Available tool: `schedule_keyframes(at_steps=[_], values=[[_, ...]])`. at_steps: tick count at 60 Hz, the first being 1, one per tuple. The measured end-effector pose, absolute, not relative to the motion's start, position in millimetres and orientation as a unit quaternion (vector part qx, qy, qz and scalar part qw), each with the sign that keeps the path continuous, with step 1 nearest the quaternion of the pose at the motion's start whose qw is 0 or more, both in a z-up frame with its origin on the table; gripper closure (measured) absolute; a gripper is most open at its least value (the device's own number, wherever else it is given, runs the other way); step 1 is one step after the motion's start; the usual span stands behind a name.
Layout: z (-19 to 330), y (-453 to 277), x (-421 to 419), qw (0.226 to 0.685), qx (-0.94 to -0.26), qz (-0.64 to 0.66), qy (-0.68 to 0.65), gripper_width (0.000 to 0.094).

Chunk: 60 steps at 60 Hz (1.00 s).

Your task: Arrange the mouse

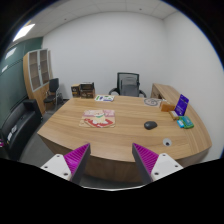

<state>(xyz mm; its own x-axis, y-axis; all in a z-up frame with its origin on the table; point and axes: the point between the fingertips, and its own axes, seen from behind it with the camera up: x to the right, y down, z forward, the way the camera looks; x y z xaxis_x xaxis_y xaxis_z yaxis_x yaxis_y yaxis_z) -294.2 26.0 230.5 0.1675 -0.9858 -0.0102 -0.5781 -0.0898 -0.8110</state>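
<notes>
A small dark mouse (150, 125) lies on the wooden table (110, 135), well beyond my fingers and a little to the right of them. My gripper (110, 157) is open and empty, held above the table's near edge. Its two fingers (75, 158) with purple pads stand wide apart, with nothing between them.
A pile of pink and white things (98, 119) lies mid-table. A purple-screened stand (181, 104) and teal object (185, 122) sit at the right. A small white disc (167, 143) lies near the right finger. Black chairs (127, 84) stand behind the table.
</notes>
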Motion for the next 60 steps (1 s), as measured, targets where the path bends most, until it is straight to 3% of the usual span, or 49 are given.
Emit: schedule_keyframes(at_steps=[19,40,60], values=[[218.0,-16.1,-265.0,0.342,-0.642,-0.324,0.605,0.0070],[176.3,-93.0,-233.9,0.301,-0.591,-0.347,0.663,0.0059],[136.3,-123.9,-185.8,0.296,-0.590,-0.360,0.659,0.0065]])
